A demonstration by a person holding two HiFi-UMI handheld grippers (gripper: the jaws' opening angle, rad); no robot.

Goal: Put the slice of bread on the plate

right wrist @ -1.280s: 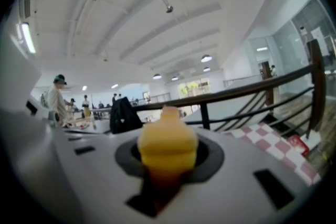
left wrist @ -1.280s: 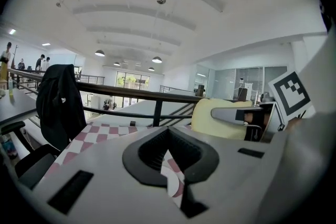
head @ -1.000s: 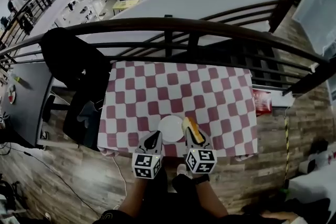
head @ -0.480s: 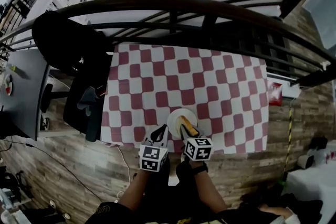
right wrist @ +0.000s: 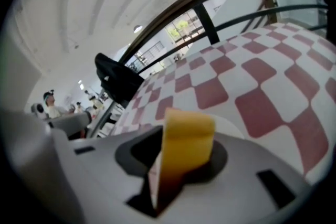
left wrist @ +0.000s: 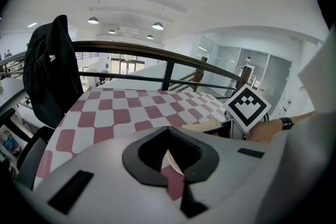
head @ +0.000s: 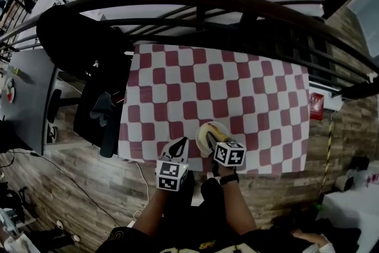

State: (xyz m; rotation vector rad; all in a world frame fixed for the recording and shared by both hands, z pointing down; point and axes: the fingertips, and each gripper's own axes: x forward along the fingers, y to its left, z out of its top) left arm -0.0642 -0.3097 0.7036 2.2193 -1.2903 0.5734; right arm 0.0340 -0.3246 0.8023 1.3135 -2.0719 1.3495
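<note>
Now logging the placing step.

Observer: What is the right gripper (head: 216,144) carrying?

Me: Its jaws are clamping the slice of bread (right wrist: 188,136) by its near end. The slice is standing upright between them, yellow face toward the gripper's camera. The plate (head: 221,126) is lying just beyond and below the tips, so the bread is hanging over it. I cannot tell whether the slice's far edge is touching the plate yet.

Observer: And the left gripper (head: 179,147)?

Me: Its jaws are drawn together with nothing between them. It is sitting just beside the right one, on its left, tips near the plate's rim, over the checked cloth (head: 237,86).

Observer: How are you planning the release?

Me: I am judging the task as nearly done, with only the set-down remaining. I am aiming to tip the right gripper lower, so the slice is leaning toward flat and its far edge is resting near the plate's middle before the jaws part. Letting go while the bread is upright is risking a topple over the near rim, which is close under the gripper, and onto the cloth. I am also thinking of opening slowly and backing straight out along the jaws, so the pads are not dragging the slice. The left gripper is best held clear unless the plate is sliding.
</note>
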